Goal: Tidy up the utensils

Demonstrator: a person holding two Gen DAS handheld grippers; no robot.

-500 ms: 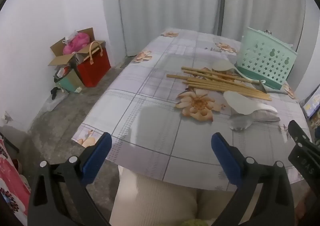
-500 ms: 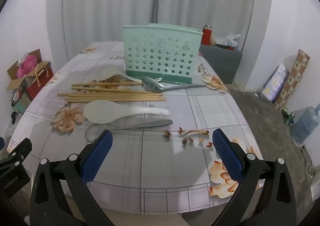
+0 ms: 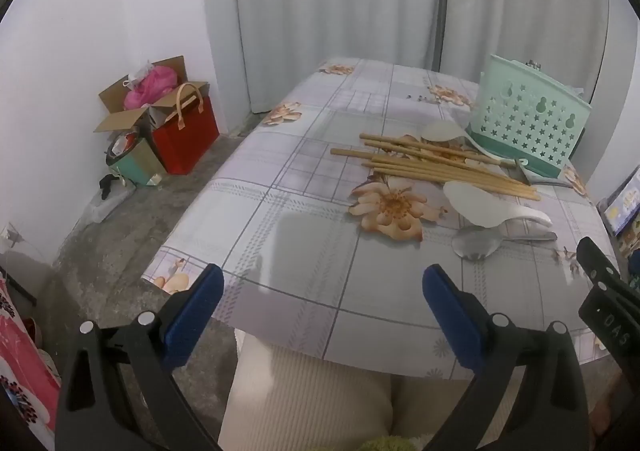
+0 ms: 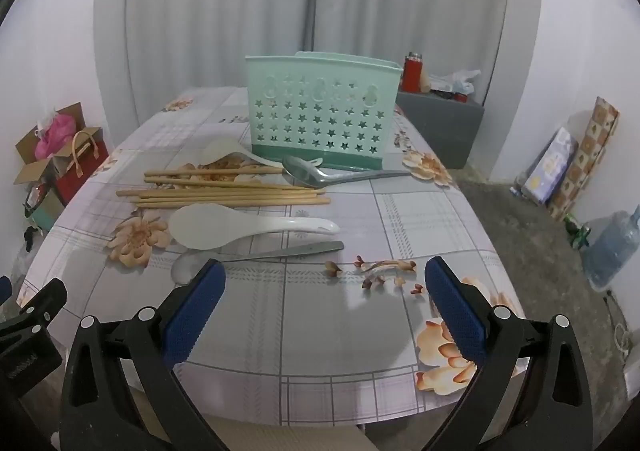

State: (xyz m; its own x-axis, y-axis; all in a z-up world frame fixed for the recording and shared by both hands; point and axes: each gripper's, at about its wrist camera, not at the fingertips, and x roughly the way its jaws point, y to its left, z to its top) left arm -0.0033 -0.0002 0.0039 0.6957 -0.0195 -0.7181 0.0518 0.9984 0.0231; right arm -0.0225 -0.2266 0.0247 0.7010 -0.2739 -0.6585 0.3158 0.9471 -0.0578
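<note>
Bamboo chopsticks (image 4: 224,191), spoons loose on bench (image 4: 360,331); my left claw (image 3: 322,303) and right claw (image 4: 324,299) both wide, empty.

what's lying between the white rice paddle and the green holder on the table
In the right wrist view, chopsticks and a metal spoon lie between the paddle and the holder.

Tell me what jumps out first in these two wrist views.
The mint-green star-punched utensil holder stands upright mid-table, apparently empty. In front of it lies a loose spread: wooden chopsticks, two white rice paddles and two metal spoons. Both the left gripper and the right gripper hover wide open over the near edge of the table, holding nothing.
</note>
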